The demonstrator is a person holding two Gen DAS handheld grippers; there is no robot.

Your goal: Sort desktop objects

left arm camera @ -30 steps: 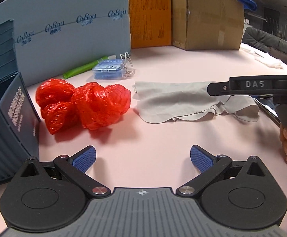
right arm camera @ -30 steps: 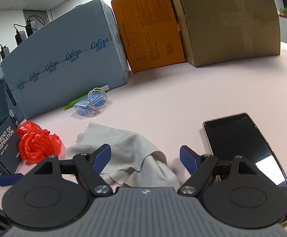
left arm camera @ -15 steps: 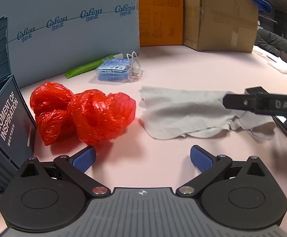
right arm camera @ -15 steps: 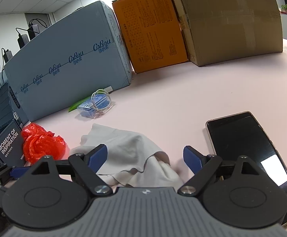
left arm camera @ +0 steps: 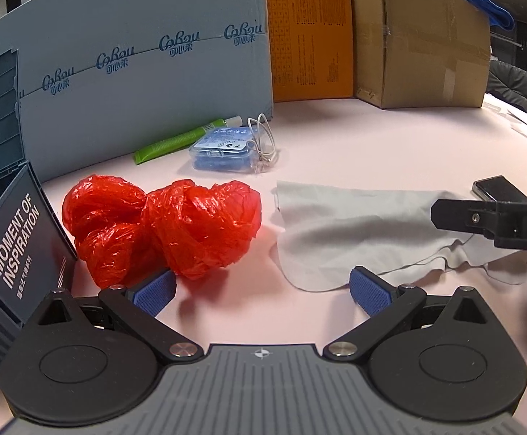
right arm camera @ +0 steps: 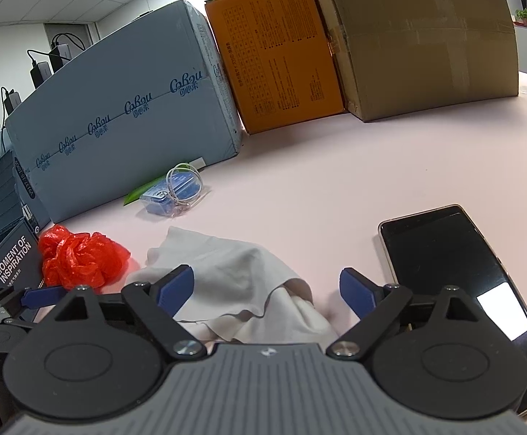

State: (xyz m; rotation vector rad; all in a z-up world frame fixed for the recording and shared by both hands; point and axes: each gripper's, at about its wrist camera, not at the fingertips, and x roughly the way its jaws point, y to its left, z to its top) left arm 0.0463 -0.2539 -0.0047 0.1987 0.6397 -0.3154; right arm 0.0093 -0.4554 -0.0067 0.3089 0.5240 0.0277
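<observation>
A crumpled red plastic bag (left arm camera: pixel 162 224) lies on the pink desk, just ahead and left of my open, empty left gripper (left arm camera: pixel 261 290); it also shows in the right wrist view (right arm camera: pixel 78 257). A grey cloth (left arm camera: pixel 364 228) lies to its right. My right gripper (right arm camera: pixel 267 290) is open and empty, with the cloth (right arm camera: pixel 234 275) between and under its jaws. A black phone (right arm camera: pixel 455 275) lies flat just right of the right gripper. A clear blue case with a white cord (left arm camera: pixel 227 148) and a green tube (left arm camera: pixel 176 141) lie farther back.
A dark blue bin reading "MOMENT OF INSPIRATION" (left arm camera: pixel 6 253) stands at the left. A grey-blue carton (left arm camera: pixel 136 65), an orange box (left arm camera: pixel 310 32) and a brown cardboard box (left arm camera: pixel 426 36) line the back of the desk. The right gripper's body (left arm camera: pixel 495 221) shows at right.
My left gripper has moved forward toward the red bag, which now looks larger and nearer. The right gripper has shifted slightly over the cloth. Both stay open.
</observation>
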